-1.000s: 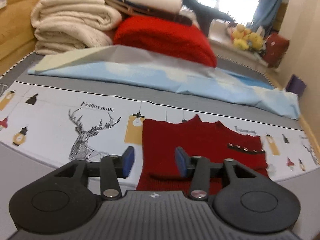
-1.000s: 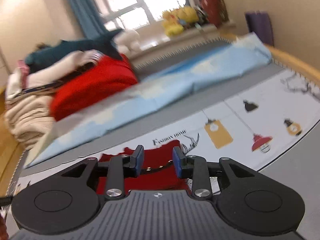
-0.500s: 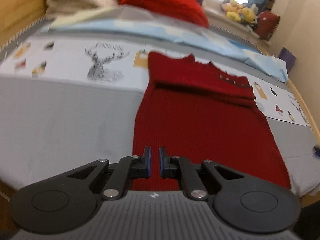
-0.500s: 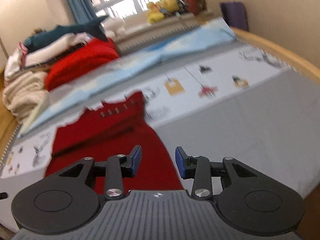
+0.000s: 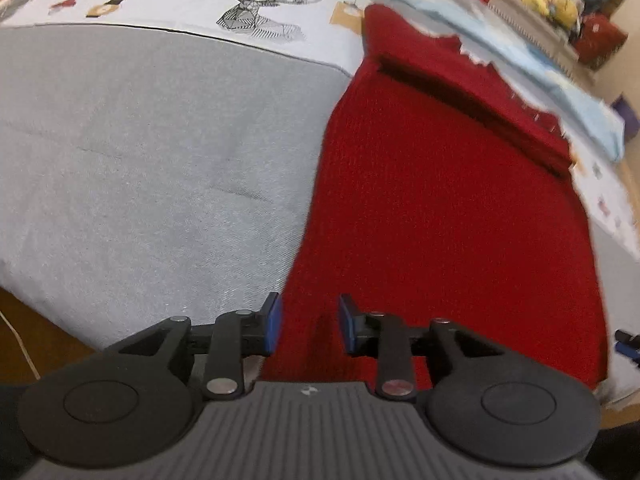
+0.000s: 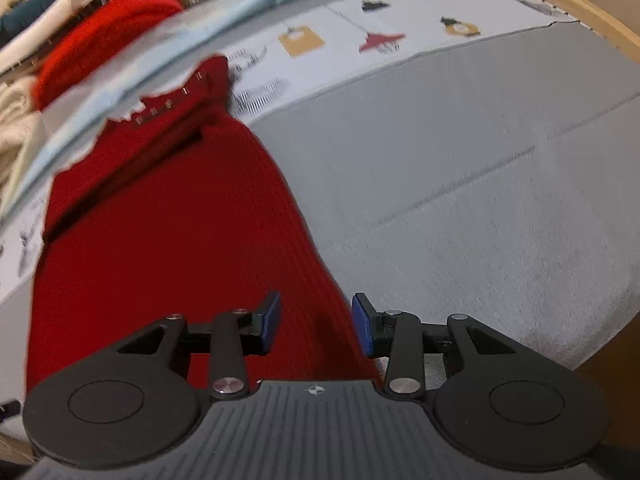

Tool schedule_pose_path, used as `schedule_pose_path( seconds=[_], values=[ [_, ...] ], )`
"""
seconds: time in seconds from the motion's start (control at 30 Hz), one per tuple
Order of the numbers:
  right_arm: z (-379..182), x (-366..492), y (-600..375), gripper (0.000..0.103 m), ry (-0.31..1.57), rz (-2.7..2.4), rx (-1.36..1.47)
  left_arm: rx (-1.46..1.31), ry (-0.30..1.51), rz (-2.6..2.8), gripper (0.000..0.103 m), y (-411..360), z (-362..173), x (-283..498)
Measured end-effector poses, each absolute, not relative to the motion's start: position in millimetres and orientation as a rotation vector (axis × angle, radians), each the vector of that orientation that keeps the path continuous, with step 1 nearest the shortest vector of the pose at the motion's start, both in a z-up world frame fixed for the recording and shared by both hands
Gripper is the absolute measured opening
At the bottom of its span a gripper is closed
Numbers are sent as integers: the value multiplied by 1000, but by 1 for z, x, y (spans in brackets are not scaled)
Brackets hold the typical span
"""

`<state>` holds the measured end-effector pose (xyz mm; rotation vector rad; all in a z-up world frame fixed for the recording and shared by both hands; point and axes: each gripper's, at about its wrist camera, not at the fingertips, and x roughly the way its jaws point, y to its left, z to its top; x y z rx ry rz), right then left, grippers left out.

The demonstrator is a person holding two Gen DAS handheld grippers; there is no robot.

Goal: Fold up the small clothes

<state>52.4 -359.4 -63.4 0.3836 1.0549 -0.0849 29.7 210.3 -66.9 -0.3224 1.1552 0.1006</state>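
On the bed (image 5: 140,152), a red knit garment (image 5: 440,208) lies flat lengthwise, top end already folded over at the far end, hem nearest the cameras. L to R: the left gripper (image 5: 307,322) sits over the hem's left corner, jaws released w/ a gap, garment edge running between them; nothing gripped. The right gripper (image 6: 316,322) sits over the right hem corner, jaws likewise released, fabric edge between them. Step in hand, as judged: pinch both hem corners for the next fold. Do it well: lower both jaws evenly, take all knit layers at each corner, close at the same time, then lift level so the hem stays straight and the knit doesn't stretch or skew.
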Motion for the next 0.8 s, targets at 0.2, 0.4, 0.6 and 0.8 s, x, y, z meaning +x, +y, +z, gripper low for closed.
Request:
schedule_pose_path(
  seconds=[0.2,0.4,0.6,0.8],
  values=[
    [-81,53,-360,41,1146,-123,352,-296,1212,116,34,206,-79,33],
    [-91,55,-359,42,1193,-127,334,-290,1254,135,34,201,-89,40],
    [-92,59,-355,38,1190,-101,313,-300,1261,145,34,201,-93,43],
    [-90,62,-352,25,1189,-72,310,-286,1258,146,34,198,-93,44]
  ],
)
